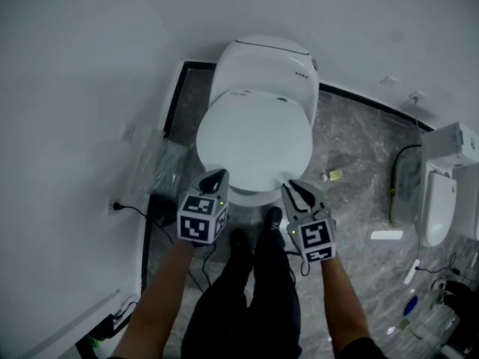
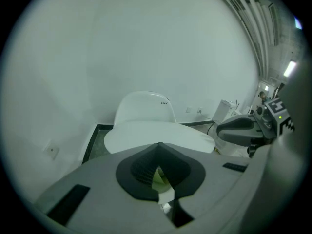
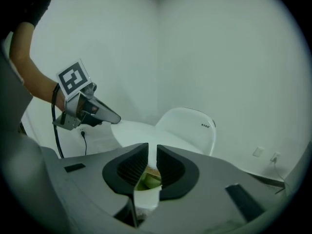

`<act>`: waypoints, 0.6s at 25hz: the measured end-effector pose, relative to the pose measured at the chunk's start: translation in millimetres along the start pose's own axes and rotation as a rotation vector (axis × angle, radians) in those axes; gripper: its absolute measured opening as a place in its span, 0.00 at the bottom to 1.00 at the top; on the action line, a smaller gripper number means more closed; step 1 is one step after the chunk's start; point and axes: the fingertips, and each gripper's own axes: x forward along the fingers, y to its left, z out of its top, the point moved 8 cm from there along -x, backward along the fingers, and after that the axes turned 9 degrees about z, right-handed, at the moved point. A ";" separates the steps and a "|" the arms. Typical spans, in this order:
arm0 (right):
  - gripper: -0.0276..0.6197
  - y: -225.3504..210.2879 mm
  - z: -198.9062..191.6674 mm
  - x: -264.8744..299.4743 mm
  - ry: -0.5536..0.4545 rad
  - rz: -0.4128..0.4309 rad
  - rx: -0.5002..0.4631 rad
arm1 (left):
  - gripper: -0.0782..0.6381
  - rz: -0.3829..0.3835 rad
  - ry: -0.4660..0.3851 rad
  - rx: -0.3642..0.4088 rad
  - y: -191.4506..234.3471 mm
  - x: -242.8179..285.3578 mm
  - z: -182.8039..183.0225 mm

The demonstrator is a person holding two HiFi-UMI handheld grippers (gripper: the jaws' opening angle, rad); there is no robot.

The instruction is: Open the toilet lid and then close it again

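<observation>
While the white oval plastic toilet lid (image 1: 254, 144) lies flat and closed on its bowl, at the far edge of the grey marbled floor (image 1: 352, 148) near the left wall, we hold both tools at its near rim. Its long axis runs straight away from us to the hinge by the wall, so we judge the lift must start at this front lip and swing up and back. Our left gripper (image 1: 215, 178) is at the front-left of the rim, jaws clenched on nothing. Our right gripper (image 1: 292, 191) is at the front-right, jaws a narrow slit apart and empty. Both look about equally near, with the lip just ahead of the tips; whether either touches it we cannot tell.
</observation>
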 end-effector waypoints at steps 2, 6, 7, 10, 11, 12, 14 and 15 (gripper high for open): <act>0.10 7.0 1.9 9.0 -0.005 -0.002 0.051 | 0.12 0.000 0.009 0.006 -0.1 1.6 -7.6; 0.06 15.5 -6.3 29.1 0.010 0.009 0.131 | 0.12 -0.002 0.023 -0.005 -1.2 4.2 -22.6; 0.06 16.6 -8.5 33.1 0.015 0.012 0.146 | 0.12 -0.005 0.025 -0.008 -1.6 4.8 -25.7; 0.06 18.9 -14.5 43.7 0.031 0.017 0.187 | 0.12 -0.011 0.033 -0.010 -0.4 7.1 -34.8; 0.06 19.3 -17.9 46.6 0.040 0.018 0.199 | 0.12 -0.012 0.037 -0.010 -0.3 8.4 -38.3; 0.06 19.8 -22.1 49.4 0.053 0.018 0.210 | 0.12 -0.012 0.041 -0.009 -0.3 10.1 -42.0; 0.06 22.2 -30.3 54.7 0.081 0.021 0.237 | 0.12 -0.007 0.046 -0.007 0.0 14.0 -48.9; 0.06 24.3 -33.7 57.4 0.096 0.024 0.252 | 0.12 -0.005 0.050 -0.006 0.2 15.8 -51.7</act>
